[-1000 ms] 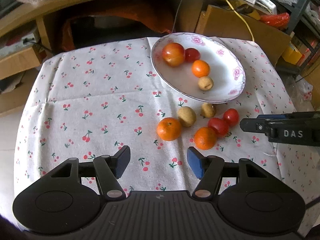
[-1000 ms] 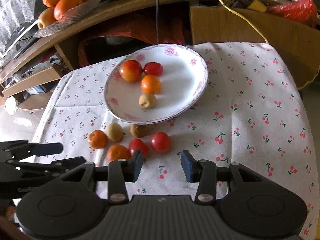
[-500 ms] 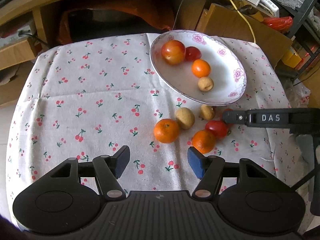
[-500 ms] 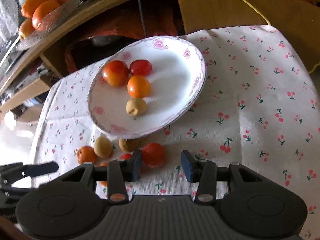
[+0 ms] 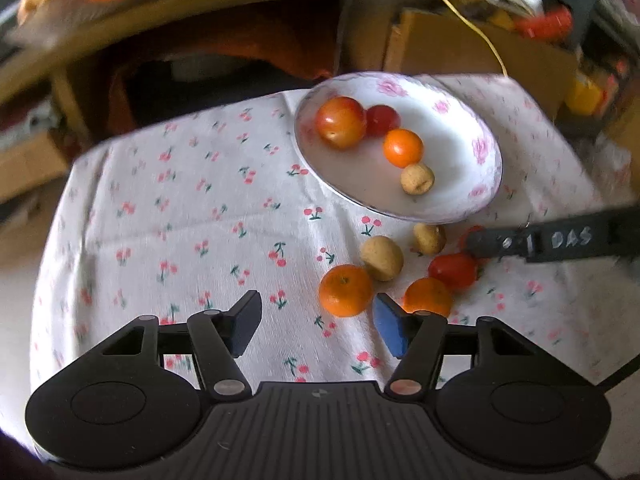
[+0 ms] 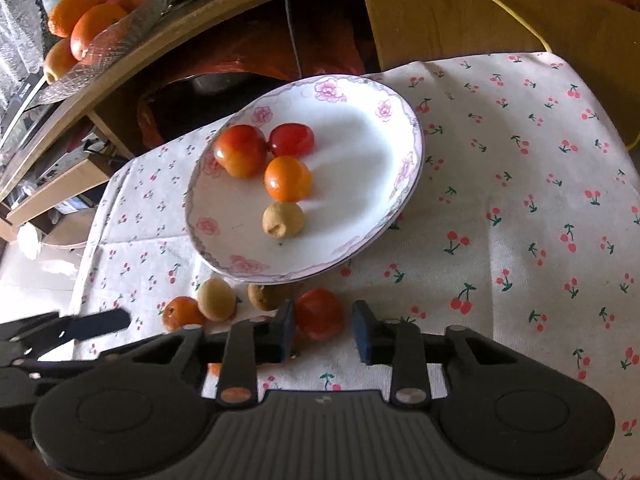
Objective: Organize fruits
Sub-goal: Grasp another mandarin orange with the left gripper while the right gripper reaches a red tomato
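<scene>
Right gripper (image 6: pixel 322 320) closed about a red tomato (image 6: pixel 320 314); left gripper (image 5: pixel 316 320) held apart

Both grippers were pointed steeply down at the cherry-print tablecloth (image 6: pixel 520 200). The right jaws had just been drawn in, with the tomato lying between the pads just below the flowered plate (image 6: pixel 412 160). The left jaws had just been narrowed slightly, yet nothing was gripped; a mandarin (image 5: pixel 346 290) lay just beyond the fingertips. Beside it, two tan fruits, another mandarin and a second tomato were scattered on the cloth. Four fruits were seen in the plate. Behind the table, a wooden desk (image 6: pixel 168 40) carried a glass dish of oranges (image 6: pixel 92 32), and cardboard (image 6: pixel 460 20) was propped.
</scene>
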`<state>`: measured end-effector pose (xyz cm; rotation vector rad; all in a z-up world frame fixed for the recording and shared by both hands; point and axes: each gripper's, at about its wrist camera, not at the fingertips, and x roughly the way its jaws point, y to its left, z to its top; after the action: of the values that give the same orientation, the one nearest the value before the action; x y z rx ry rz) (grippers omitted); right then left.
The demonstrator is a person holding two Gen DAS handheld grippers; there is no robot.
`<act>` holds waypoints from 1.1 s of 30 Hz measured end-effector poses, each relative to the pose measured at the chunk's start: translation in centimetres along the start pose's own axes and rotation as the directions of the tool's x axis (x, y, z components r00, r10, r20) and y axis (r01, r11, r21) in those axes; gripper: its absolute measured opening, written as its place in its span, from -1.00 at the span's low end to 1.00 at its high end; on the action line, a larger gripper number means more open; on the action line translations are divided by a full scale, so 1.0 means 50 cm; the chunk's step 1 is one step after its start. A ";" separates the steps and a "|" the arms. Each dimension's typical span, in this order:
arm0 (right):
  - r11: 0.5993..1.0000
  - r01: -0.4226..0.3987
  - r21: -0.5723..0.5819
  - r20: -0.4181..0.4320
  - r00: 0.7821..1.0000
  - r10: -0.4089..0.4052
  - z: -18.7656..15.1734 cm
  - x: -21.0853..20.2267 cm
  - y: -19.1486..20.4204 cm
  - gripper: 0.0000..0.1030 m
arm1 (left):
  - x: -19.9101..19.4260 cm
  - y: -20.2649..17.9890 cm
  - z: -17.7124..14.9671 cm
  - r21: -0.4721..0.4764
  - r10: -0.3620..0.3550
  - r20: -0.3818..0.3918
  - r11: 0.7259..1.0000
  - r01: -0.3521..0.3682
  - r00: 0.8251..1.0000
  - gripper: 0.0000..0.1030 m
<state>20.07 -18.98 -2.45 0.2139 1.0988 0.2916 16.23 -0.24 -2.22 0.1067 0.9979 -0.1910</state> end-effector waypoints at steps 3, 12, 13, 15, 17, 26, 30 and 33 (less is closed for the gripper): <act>1.000 -0.007 0.001 -0.006 1.000 0.007 -0.005 -0.002 -0.002 -0.59 | 0.019 -0.017 0.001 0.044 -0.022 0.004 0.999 0.022 1.000 0.23; 0.999 -0.024 0.032 -0.012 1.000 0.024 0.002 -0.009 -0.018 -0.58 | 0.041 -0.018 0.006 0.052 -0.049 0.013 0.997 0.049 0.999 -0.21; 0.999 -0.025 0.035 -0.011 1.000 0.025 0.003 -0.010 -0.020 -0.58 | 0.040 -0.017 0.006 0.042 -0.057 0.011 0.998 0.057 0.998 -0.21; 0.999 -0.022 0.040 -0.007 1.000 0.022 0.005 -0.013 -0.022 -0.59 | 0.035 -0.017 0.005 0.038 -0.070 0.003 0.997 0.070 0.998 -0.22; 0.999 -0.019 0.048 -0.003 1.000 0.019 0.008 -0.018 -0.026 -0.58 | 0.029 -0.019 0.001 0.044 -0.072 -0.005 0.996 0.072 0.997 -0.22; 0.999 -0.032 0.038 0.000 1.000 0.032 0.006 -0.008 -0.012 -0.55 | 0.015 -0.010 -0.021 0.032 -0.079 -0.033 0.996 0.080 0.996 -0.21; 0.999 -0.040 0.028 -0.010 0.999 0.041 0.007 0.008 0.000 -0.50 | 0.016 -0.007 -0.021 0.023 -0.084 -0.038 0.996 0.085 0.996 -0.18; 0.997 -0.056 0.052 -0.010 0.998 0.057 0.007 0.013 -0.007 -0.48 | 0.016 -0.010 -0.021 0.022 -0.088 -0.038 0.996 0.089 0.995 -0.18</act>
<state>20.71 -19.09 -2.93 0.2904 1.1133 0.3153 15.67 -0.64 -3.46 0.0881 1.0383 -0.2832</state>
